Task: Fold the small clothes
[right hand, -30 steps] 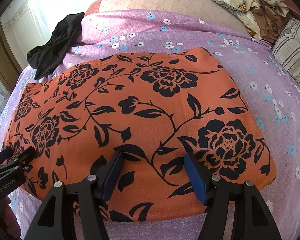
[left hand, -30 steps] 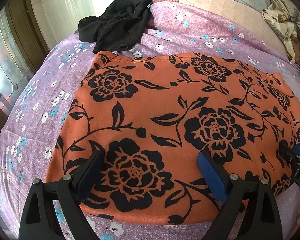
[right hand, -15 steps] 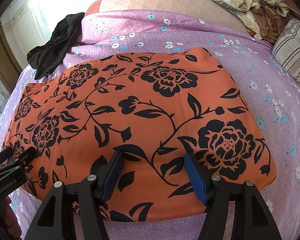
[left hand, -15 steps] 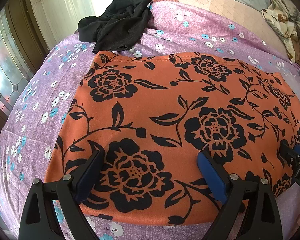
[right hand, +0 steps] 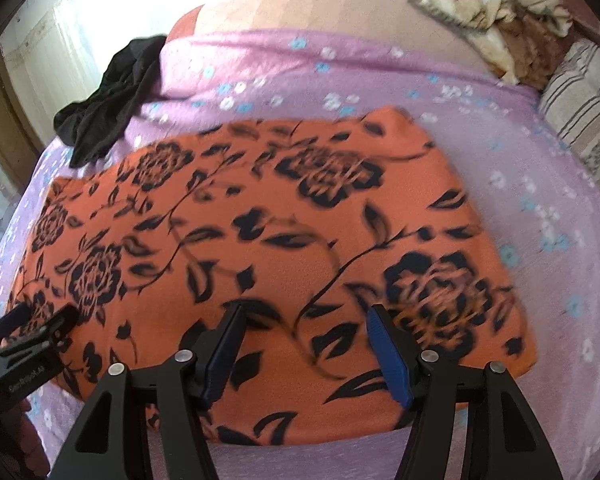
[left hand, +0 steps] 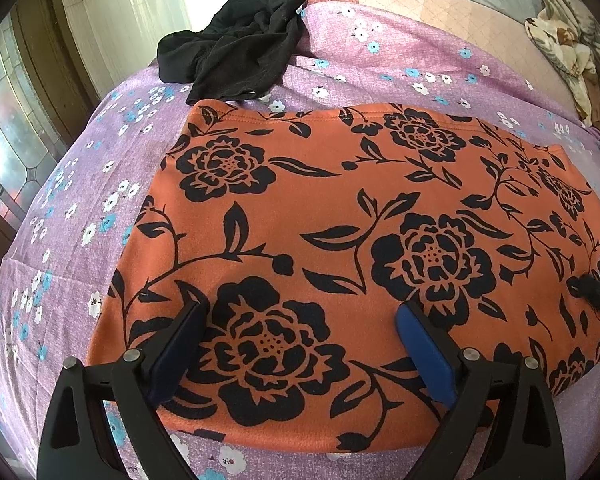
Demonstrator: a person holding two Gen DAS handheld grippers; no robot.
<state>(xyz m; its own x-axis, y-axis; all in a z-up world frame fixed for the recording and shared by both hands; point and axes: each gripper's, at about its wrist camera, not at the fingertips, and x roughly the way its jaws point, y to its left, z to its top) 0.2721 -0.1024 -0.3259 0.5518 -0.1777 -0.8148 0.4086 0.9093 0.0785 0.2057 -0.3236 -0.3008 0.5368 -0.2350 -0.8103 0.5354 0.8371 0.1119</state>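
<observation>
An orange garment with a black flower print (left hand: 340,216) lies flat on the bed, spread wide; it also shows in the right wrist view (right hand: 268,232). My left gripper (left hand: 300,320) is open over its near left part, empty. My right gripper (right hand: 304,320) is open over its near right part, empty. The right gripper's tip shows at the right edge of the left wrist view (left hand: 598,300). The left gripper shows at the lower left of the right wrist view (right hand: 24,340).
The bed has a purple flowered sheet (left hand: 72,208). A crumpled black garment (left hand: 236,48) lies beyond the orange one at the far left. A pile of cream and brown cloth (right hand: 496,12) and a striped pillow (right hand: 580,120) sit at the far right.
The right wrist view is now blurred and has shifted: the right gripper has moved, pulling back and to the right a little. The left gripper has barely moved. The garment lies as before.
</observation>
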